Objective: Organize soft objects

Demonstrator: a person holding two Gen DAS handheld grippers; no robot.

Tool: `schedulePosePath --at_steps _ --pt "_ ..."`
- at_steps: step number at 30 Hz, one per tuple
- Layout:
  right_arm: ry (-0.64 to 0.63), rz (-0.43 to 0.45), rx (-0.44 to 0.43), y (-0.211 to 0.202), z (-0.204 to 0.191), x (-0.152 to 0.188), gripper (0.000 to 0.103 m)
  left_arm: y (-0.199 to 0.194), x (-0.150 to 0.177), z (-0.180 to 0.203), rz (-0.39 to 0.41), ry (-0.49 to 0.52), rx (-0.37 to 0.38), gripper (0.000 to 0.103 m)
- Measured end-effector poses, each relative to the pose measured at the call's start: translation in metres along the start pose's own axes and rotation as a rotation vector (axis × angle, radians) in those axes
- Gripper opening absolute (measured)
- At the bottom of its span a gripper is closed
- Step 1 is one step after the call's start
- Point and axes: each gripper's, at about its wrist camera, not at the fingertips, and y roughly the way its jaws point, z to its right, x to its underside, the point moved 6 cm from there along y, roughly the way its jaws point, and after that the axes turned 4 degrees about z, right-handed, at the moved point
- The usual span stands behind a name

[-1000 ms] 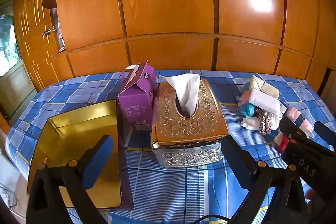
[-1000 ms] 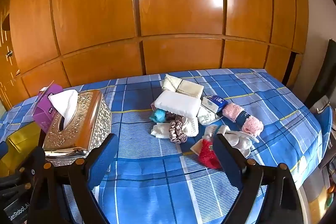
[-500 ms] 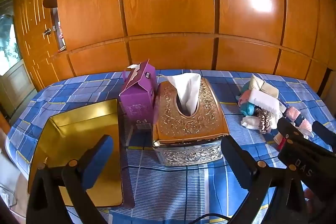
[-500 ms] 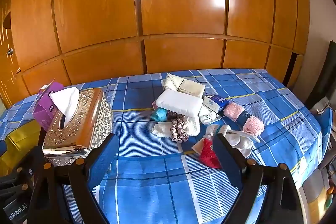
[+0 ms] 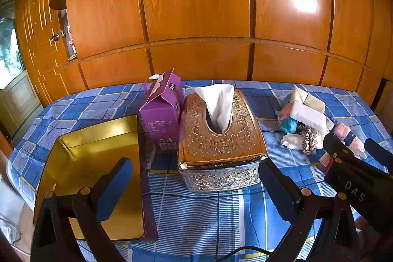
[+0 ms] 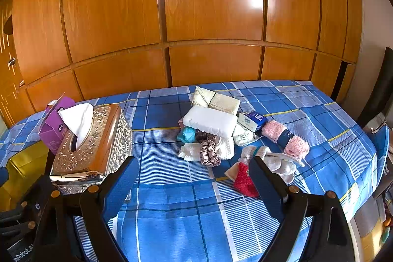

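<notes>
A pile of soft things lies on the blue checked cloth: a white sponge [image 6: 210,120], cream cloths [image 6: 216,101], a teal ball [image 6: 188,134], a pink-brown scrunchie [image 6: 208,151], pink fluffy socks [image 6: 286,139], a red cloth [image 6: 243,179] and a tissue pack [image 6: 253,118]. The pile also shows in the left wrist view [image 5: 307,119]. My right gripper [image 6: 194,183] is open and empty, just short of the pile. My left gripper [image 5: 194,184] is open and empty, in front of the gold tissue box [image 5: 218,139].
An open gold tin [image 5: 98,163] lies at the left. A purple carton [image 5: 162,112] stands beside the tissue box. Wooden wardrobe doors [image 6: 211,16] rise behind the table. The right gripper's body [image 5: 356,178] shows at the left view's right edge.
Both grippers have edged slightly forward toward the table's contents. Nothing was grasped or moved.
</notes>
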Motion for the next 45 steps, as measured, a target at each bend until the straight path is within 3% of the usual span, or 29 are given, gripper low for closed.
schedulePosePath --at_steps 45 --pt "0.007 -0.002 0.002 0.0008 0.0049 0.0 0.093 -0.0048 0.0001 -0.004 0.003 -0.008 0.002 0.103"
